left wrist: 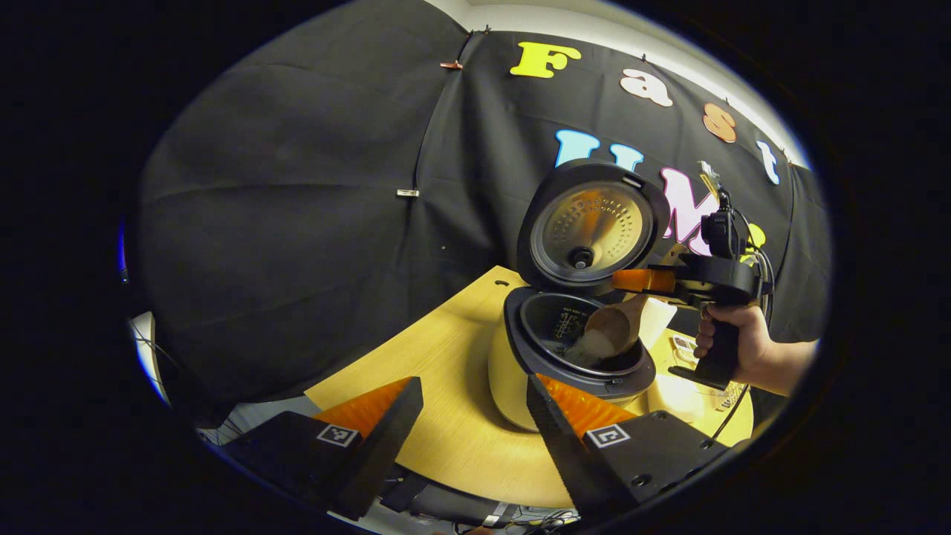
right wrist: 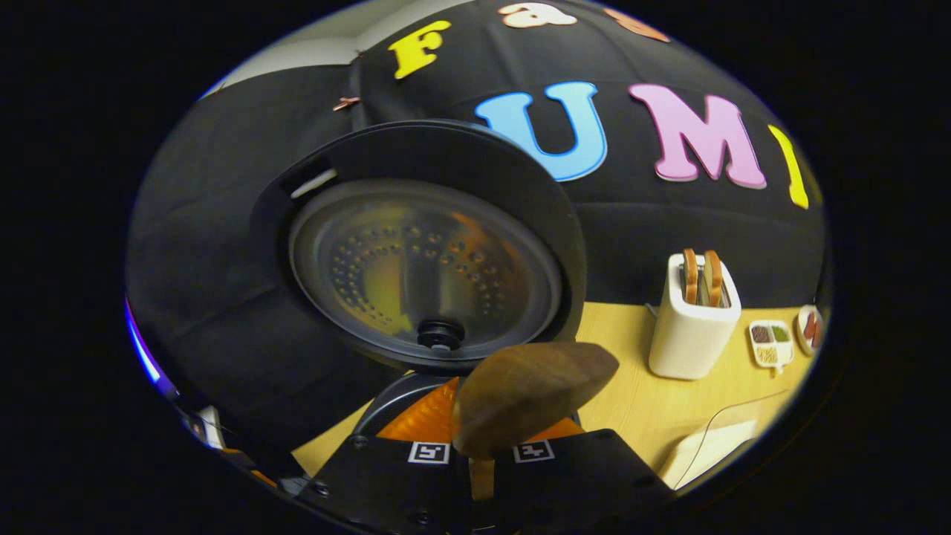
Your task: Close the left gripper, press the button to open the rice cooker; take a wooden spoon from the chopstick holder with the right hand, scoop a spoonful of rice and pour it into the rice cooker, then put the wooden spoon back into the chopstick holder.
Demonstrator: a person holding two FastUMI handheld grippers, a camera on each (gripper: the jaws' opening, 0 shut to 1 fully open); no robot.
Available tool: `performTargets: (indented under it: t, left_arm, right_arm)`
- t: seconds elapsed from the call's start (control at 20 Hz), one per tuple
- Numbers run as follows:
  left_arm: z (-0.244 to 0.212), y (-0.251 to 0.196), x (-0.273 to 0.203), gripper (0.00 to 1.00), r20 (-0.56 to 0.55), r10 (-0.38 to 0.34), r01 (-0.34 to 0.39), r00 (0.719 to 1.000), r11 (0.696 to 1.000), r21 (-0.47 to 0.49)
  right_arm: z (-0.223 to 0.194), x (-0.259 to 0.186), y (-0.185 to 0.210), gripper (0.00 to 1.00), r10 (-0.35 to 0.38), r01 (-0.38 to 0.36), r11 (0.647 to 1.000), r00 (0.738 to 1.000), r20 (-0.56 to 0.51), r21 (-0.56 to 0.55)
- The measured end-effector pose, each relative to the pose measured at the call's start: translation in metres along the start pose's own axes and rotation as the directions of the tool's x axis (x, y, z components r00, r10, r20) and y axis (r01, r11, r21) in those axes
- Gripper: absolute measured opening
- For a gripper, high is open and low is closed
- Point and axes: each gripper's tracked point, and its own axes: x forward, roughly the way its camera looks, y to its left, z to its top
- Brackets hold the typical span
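Note:
The cream rice cooker (left wrist: 513, 371) stands open on the wooden table, its lid (left wrist: 594, 230) raised and its dark inner pot (left wrist: 550, 327) exposed. In the left gripper view my right gripper (left wrist: 635, 282), held by a hand (left wrist: 747, 349), hangs over the pot, shut on the wooden spoon (left wrist: 613, 327). The spoon's bowl is tipped down into the pot and white rice (left wrist: 587, 348) spills from it. In the right gripper view the back of the spoon (right wrist: 531, 394) rises between the closed fingers of the right gripper (right wrist: 481, 442), right in front of the lid (right wrist: 423, 253). My left gripper (left wrist: 475, 405) is open, low and short of the cooker.
A white holder (right wrist: 695, 327) with two wooden pieces sticking up stands on the table (right wrist: 631, 401) to the right of the cooker. Beyond it lie a small divided dish (right wrist: 770, 343) and a clear container (right wrist: 713, 438). The table's front edge (left wrist: 475, 475) curves just past my left fingers.

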Motion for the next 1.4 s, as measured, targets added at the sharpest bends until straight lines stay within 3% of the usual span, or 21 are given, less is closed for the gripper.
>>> performTargets:
  t: [0.25,0.4,0.5,0.75,0.9,1.1,1.4]
  left_arm:
    - [0.010,-0.003,0.000,0.95,0.029,-0.005,0.005,1.000,1.000,0.016]
    - [0.012,0.000,-0.001,0.95,0.040,-0.006,0.004,0.999,0.999,0.038]
    - [0.017,0.002,-0.002,0.92,0.050,0.002,-0.004,0.999,0.999,0.043]
    - [0.017,0.002,-0.007,0.95,0.056,0.008,-0.010,0.998,0.999,0.047]
    - [0.017,-0.003,-0.010,0.95,0.059,-0.001,-0.002,0.998,0.998,0.056]
    - [0.022,-0.017,-0.011,0.96,0.073,-0.026,0.020,0.997,0.997,0.073]
    - [0.027,-0.062,-0.009,0.96,0.080,-0.102,0.092,0.992,0.989,0.116]
  right_arm:
    - [-0.001,0.003,0.019,0.16,0.094,-0.085,0.958,0.995,0.021,-0.274]
    - [-0.003,-0.001,0.039,0.16,0.145,-0.132,0.937,0.989,0.016,-0.323]
    - [-0.001,-0.002,0.042,0.16,0.152,-0.131,0.918,0.988,0.027,-0.374]
    - [-0.010,-0.007,0.043,0.16,0.159,-0.141,0.895,0.987,0.008,-0.423]
    - [0.000,-0.011,0.039,0.16,0.156,-0.138,0.928,0.987,0.024,-0.346]
    - [0.034,-0.029,0.021,0.16,0.135,-0.124,0.984,0.988,0.080,-0.127]
    - [0.077,-0.082,-0.047,0.16,0.017,-0.031,0.996,0.986,0.169,0.079]
